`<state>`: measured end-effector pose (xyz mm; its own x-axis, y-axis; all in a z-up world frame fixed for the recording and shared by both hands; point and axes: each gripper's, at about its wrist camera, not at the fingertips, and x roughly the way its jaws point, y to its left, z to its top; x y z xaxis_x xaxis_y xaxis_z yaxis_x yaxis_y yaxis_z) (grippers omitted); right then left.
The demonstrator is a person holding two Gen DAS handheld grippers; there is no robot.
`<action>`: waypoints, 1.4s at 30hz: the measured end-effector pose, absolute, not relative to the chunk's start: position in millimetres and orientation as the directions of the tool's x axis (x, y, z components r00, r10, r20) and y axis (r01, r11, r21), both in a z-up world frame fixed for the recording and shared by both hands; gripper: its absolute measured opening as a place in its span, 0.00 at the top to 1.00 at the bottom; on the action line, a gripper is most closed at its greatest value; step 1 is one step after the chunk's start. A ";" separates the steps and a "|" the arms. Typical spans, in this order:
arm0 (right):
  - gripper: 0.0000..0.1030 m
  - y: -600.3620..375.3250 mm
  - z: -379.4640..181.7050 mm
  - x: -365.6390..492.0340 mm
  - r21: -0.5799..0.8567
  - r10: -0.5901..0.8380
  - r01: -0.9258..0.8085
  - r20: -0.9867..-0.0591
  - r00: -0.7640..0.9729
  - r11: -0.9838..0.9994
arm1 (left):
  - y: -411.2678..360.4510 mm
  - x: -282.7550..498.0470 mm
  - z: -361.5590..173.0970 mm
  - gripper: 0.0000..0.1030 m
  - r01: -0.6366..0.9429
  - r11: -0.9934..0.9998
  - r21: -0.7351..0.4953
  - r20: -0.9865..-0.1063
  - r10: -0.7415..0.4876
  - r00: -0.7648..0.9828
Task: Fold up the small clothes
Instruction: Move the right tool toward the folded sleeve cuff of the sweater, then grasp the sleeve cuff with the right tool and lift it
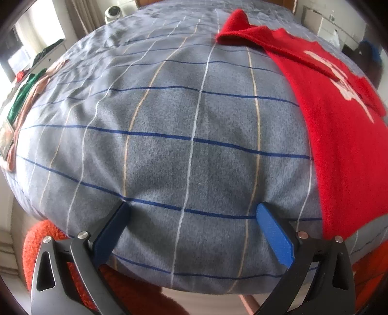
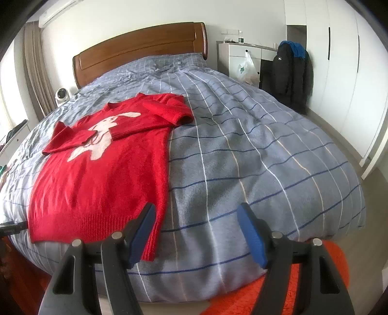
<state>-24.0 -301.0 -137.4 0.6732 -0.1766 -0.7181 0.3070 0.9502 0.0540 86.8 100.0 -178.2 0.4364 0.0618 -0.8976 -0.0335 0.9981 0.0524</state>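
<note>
Right wrist view: the red sweater (image 2: 97, 169) is laid flat on the bed (image 2: 254, 145), sleeves folded in, while both the right hand-held gripper (image 2: 196, 232) and left hand-held gripper (image 1: 191, 232) are held wide open and empty, so the hem is judged next to be gripped.

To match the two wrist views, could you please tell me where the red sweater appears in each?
Left wrist: sweater along the right edge, running from top centre down to lower right.
Right wrist: sweater left of centre, hem nearest the camera.
Shared landmark: the white camera beside the bed's far left corner.
</note>
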 end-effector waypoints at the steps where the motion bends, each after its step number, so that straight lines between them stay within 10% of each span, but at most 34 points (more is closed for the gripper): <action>1: 0.33 -300.6 -137.3 -24.3 0.053 -0.176 0.305 -0.717 0.674 0.951 | 99.4 85.8 -177.5 0.00 -0.034 0.998 0.054 -0.896 0.063 0.439; 26: 0.33 -297.5 -136.3 -21.5 0.052 -0.159 0.282 -0.721 0.674 0.958 | 120.3 66.1 -134.8 0.01 -0.068 0.997 -0.040 -0.774 0.013 0.633; 36: 0.33 -266.5 -74.1 97.4 -0.135 0.046 -0.219 -0.746 0.664 0.966 | 123.4 68.1 -136.0 0.01 -0.090 0.995 -0.051 -0.774 0.017 0.633; 42: 0.38 -217.5 -129.9 202.1 -0.060 0.190 -0.422 -0.830 0.524 0.905 | 122.9 64.3 -136.7 0.01 -0.102 0.995 -0.020 -0.769 0.050 0.637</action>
<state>202.1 -217.5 -129.9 0.5242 0.1898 -0.8302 -0.4222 0.9046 -0.0597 64.3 122.9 -136.7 0.6369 0.0498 -0.7694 -0.1021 0.9946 -0.0201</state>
